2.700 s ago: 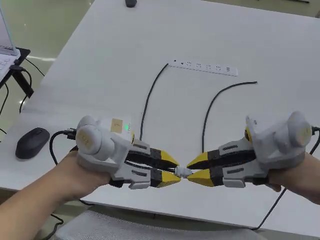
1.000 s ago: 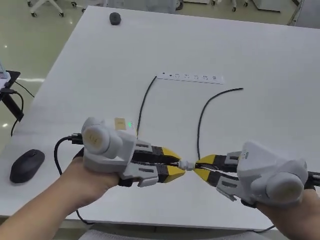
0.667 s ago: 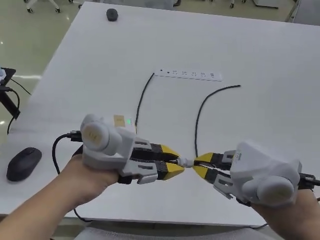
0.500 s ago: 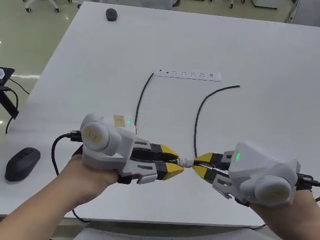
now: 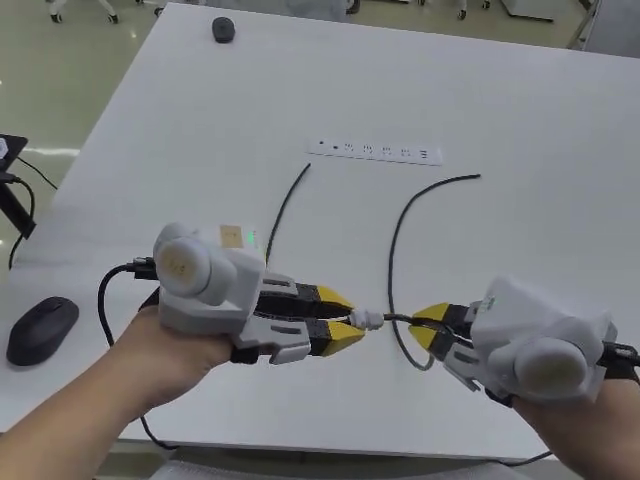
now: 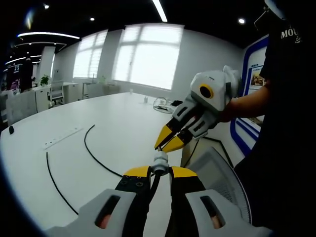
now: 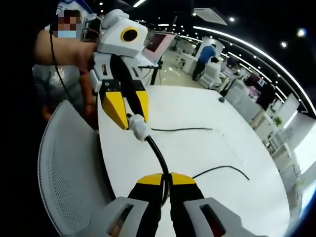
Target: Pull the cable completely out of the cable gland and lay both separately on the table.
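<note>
right gripper (image 5: 421, 325) back, more cable (image 5: 398, 320) past gland (image 5: 366, 320)

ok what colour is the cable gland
White. The cable gland shows best in the right gripper view, with the black cable running out of it.

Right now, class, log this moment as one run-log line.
left gripper shut on cable gland | right gripper shut on cable | cable still in cable gland | both held above table

right tool (image 5: 432, 322) back, cable (image 5: 400, 319) bared past cable gland (image 5: 366, 320)
</note>
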Action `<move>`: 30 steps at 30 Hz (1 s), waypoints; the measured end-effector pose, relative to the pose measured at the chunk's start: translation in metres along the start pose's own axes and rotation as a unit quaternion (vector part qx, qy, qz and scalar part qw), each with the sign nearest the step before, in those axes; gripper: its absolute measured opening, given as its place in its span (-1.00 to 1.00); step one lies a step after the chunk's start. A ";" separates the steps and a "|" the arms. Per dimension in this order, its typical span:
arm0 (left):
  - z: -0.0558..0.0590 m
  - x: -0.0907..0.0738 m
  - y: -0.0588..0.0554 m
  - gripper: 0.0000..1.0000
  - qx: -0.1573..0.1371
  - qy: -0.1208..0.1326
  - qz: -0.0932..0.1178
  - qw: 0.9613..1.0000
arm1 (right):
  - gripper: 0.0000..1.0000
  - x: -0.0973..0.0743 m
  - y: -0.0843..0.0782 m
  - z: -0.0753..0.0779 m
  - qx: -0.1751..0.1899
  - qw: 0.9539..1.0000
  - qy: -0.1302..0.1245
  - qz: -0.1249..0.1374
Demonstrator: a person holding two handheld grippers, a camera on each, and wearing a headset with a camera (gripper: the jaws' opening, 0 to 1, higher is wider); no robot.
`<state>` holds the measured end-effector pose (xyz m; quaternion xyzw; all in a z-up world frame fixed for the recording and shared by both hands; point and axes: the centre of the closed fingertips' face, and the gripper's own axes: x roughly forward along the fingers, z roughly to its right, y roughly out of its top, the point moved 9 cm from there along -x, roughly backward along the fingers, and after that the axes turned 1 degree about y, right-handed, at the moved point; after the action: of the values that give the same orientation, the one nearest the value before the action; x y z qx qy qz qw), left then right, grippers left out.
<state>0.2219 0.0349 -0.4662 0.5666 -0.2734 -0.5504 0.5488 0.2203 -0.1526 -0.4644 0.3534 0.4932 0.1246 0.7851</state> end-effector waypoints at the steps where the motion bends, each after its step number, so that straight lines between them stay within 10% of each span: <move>1: 0.000 0.000 0.000 -0.70 -0.001 0.000 0.000 1.000 | -1.00 0.000 -0.001 0.001 0.008 1.000 -0.002 -0.001; 21: 0.004 0.001 0.000 -0.70 0.000 0.008 -0.003 1.000 | -1.00 0.009 -0.063 0.015 0.217 0.975 -0.036 -0.026; 30: 0.003 0.002 -0.001 -0.70 -0.002 0.012 -0.007 1.000 | -1.00 0.004 -0.061 0.012 0.197 0.980 -0.037 -0.019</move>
<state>0.2193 0.0324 -0.4670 0.5741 -0.2615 -0.5480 0.5493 0.2230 -0.1998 -0.5056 0.4962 0.4851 -0.0031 0.7200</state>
